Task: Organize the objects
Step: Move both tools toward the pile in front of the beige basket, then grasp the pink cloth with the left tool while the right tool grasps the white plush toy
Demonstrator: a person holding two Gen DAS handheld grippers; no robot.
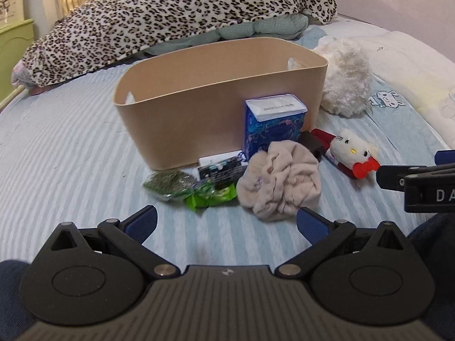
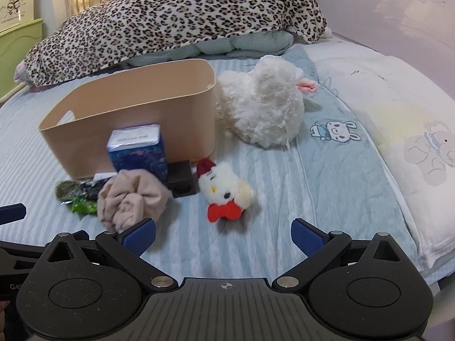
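Observation:
A beige bin (image 1: pixel 199 108) (image 2: pixel 136 119) stands on the striped bed. In front of it lie a blue box (image 1: pixel 274 125) (image 2: pixel 136 153), a crumpled beige cloth (image 1: pixel 280 180) (image 2: pixel 132 199), green snack packets (image 1: pixel 210 196) (image 2: pixel 84 206), a dark packet (image 1: pixel 221 170), a small black block (image 1: pixel 311 142) (image 2: pixel 182 183) and a white cat plush with a red bow (image 1: pixel 354 153) (image 2: pixel 224 193). My left gripper (image 1: pixel 226 224) is open and empty, just short of the cloth. My right gripper (image 2: pixel 223 236) is open and empty, just short of the cat plush.
A fluffy white plush (image 1: pixel 345 82) (image 2: pixel 261 105) lies right of the bin. A leopard-print blanket (image 1: pixel 176 14) (image 2: pixel 176 17) is heaped behind. A white pillow (image 2: pixel 398 119) lies at the right, a green cabinet (image 1: pixel 14 48) at the left.

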